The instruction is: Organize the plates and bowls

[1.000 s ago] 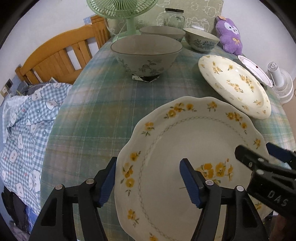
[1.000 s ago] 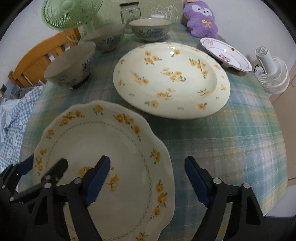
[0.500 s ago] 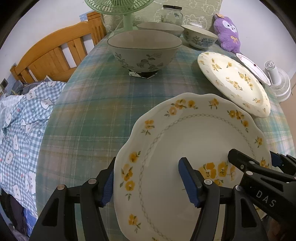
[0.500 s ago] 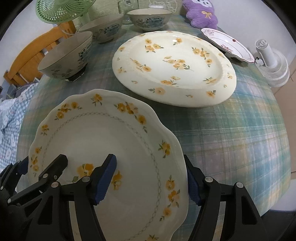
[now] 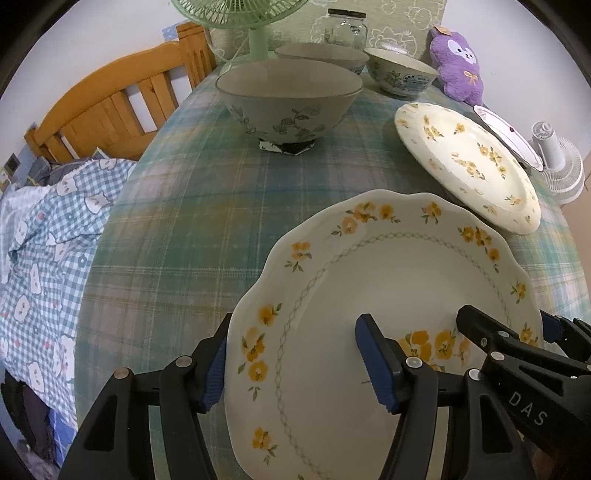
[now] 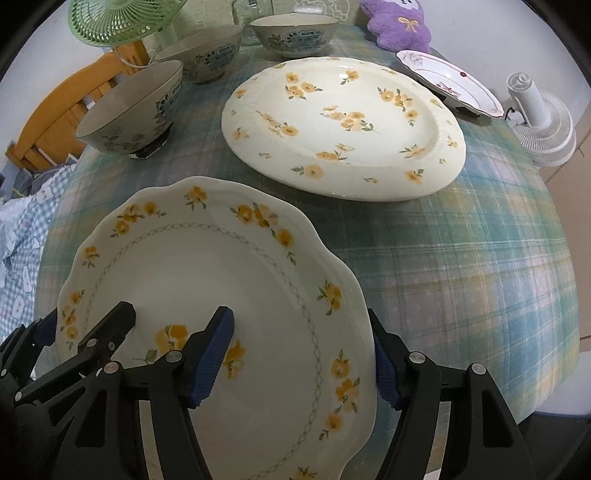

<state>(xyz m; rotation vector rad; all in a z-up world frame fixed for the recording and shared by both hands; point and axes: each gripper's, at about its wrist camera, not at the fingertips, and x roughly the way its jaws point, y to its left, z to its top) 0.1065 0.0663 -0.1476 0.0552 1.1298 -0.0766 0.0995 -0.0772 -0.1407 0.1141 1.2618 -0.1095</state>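
Observation:
A scalloped white plate with yellow flowers (image 5: 391,280) (image 6: 207,273) is at the near table edge. My left gripper (image 5: 295,365) is open with its jaws straddling the plate's left rim. My right gripper (image 6: 303,354) is open and straddles the plate's right rim. A large cream flowered plate (image 6: 343,125) (image 5: 469,162) lies beyond. A small white plate (image 6: 450,81) sits at the back right. Three grey flowered bowls stand at the back: the nearest (image 5: 288,99) (image 6: 133,110), one behind it (image 6: 203,55), and one further right (image 6: 295,33).
The table has a green plaid cloth (image 5: 207,206). A green fan (image 5: 255,22), a glass jar (image 5: 347,26) and a purple plush (image 5: 461,66) stand at the back. A white mini fan (image 6: 543,122) sits at the right edge. A wooden headboard (image 5: 110,110) and checked bedding (image 5: 44,251) lie left.
Both grippers have moved forward along the scalloped plate's rims, so their jaws now sit further over it. The plate looks slightly raised at the near side.

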